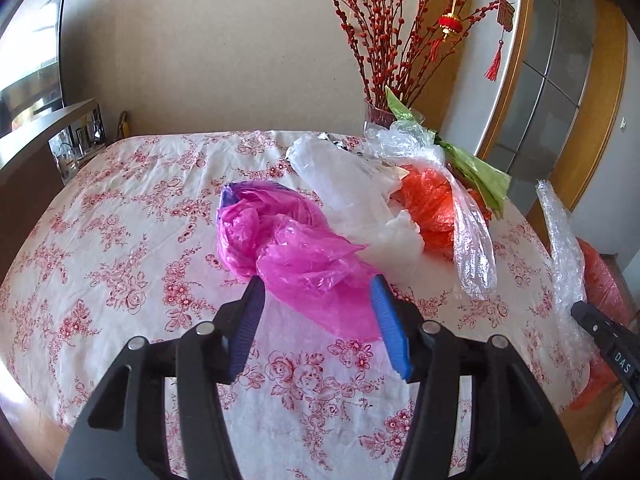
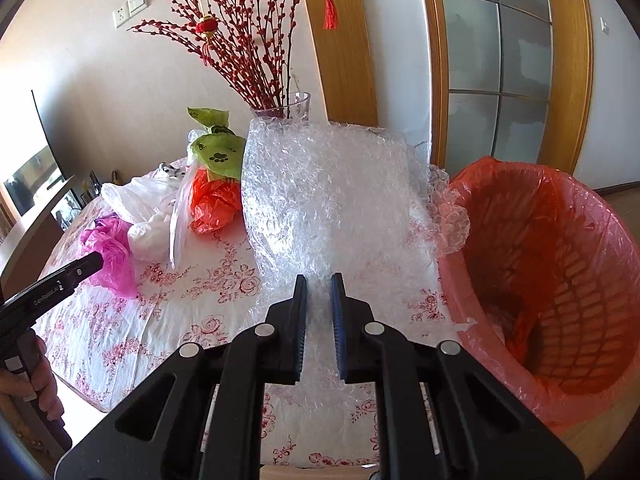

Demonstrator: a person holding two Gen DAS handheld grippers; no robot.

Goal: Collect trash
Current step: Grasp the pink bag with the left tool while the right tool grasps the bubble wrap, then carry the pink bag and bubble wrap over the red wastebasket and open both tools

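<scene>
Clearing plastic trash from a floral-clothed counter [image 1: 120, 216] beside a lined basket.
Left gripper [image 1: 318, 300] hangs with jaws apart around the near end of a pink plastic bag [image 1: 288, 240], pads not pressing it; white, orange and green bags lie beyond; right gripper [image 2: 319, 294] has jaws clamped on a bubble wrap sheet [image 2: 328, 200], just left of the red-lined wastebasket [image 2: 560, 264].

My left gripper [image 1: 318, 300], matte black forked arms, ribbed blue pads, round silver pivot pins, my right gripper [image 2: 319, 292] the same build, white lettering along its black side, bare hand [image 2: 34, 372] on the left grip, no sleeve
</scene>
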